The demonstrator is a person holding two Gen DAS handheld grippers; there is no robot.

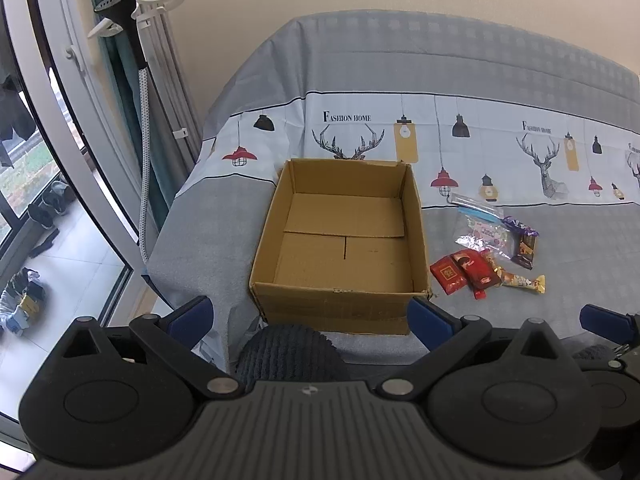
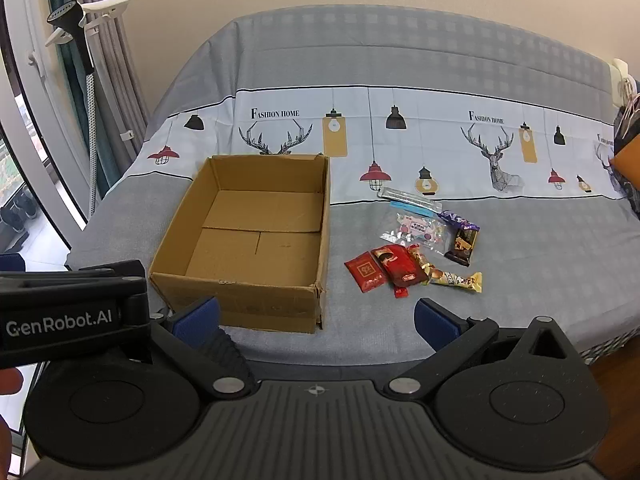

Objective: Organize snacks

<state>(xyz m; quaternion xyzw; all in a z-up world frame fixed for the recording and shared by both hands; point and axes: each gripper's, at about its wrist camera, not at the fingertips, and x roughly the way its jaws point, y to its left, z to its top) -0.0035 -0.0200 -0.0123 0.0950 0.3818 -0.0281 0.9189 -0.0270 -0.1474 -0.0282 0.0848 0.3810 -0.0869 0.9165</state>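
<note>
An open, empty cardboard box (image 1: 340, 240) (image 2: 248, 240) sits on the grey patterned cloth. To its right lies a small pile of snacks: a flat red packet (image 1: 448, 274) (image 2: 366, 271), a red wrapped bar (image 1: 476, 270) (image 2: 400, 266), a gold-ended bar (image 1: 520, 280) (image 2: 456, 279), a clear zip bag of sweets (image 1: 484, 232) (image 2: 416, 228) and a purple-brown packet (image 1: 524, 244) (image 2: 462, 240). My left gripper (image 1: 310, 316) is open and empty, just in front of the box. My right gripper (image 2: 316, 320) is open and empty, near the box's front right corner, short of the snacks.
The table's left edge drops off beside a curtain and a garment steamer pole (image 1: 140, 92) (image 2: 86, 64). A glass door (image 1: 36, 184) is at far left. The left gripper's body (image 2: 72, 312) shows at the right wrist view's left. An orange bag (image 2: 628, 160) is at the far right.
</note>
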